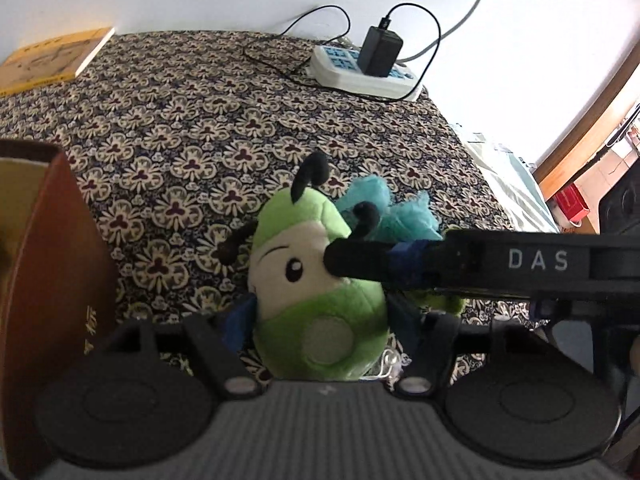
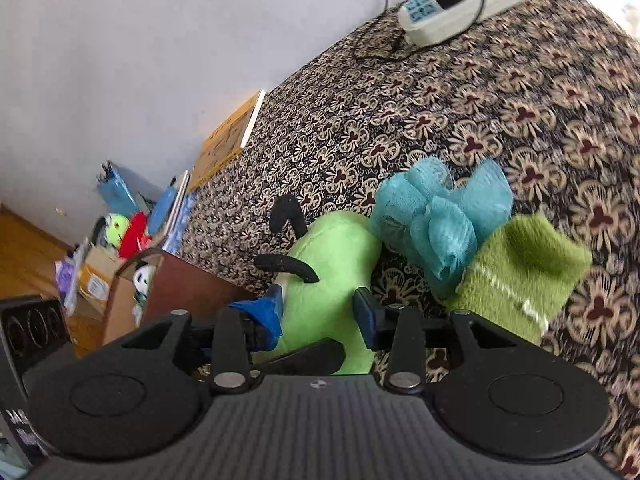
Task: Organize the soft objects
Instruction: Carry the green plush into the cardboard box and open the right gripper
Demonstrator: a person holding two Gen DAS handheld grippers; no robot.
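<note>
A green plush toy (image 1: 316,280) with black antennae and a white face lies on the patterned cloth. My left gripper (image 1: 320,316) has its blue-padded jaws closed on the toy's sides. My right gripper (image 2: 320,312) also grips the same green plush toy (image 2: 324,280) from the other side; one of its black fingers (image 1: 360,264) crosses the toy's face in the left wrist view. A teal mesh puff (image 2: 440,216) lies just behind the toy, and a green fuzzy cloth (image 2: 520,268) lies beside the puff.
A brown box (image 1: 52,280) stands at the left, also showing in the right wrist view (image 2: 184,284). A white power strip (image 1: 360,72) with a black adapter and cables sits at the far edge. A yellow book (image 1: 52,56) lies far left. Floor clutter (image 2: 116,248) lies beyond the table.
</note>
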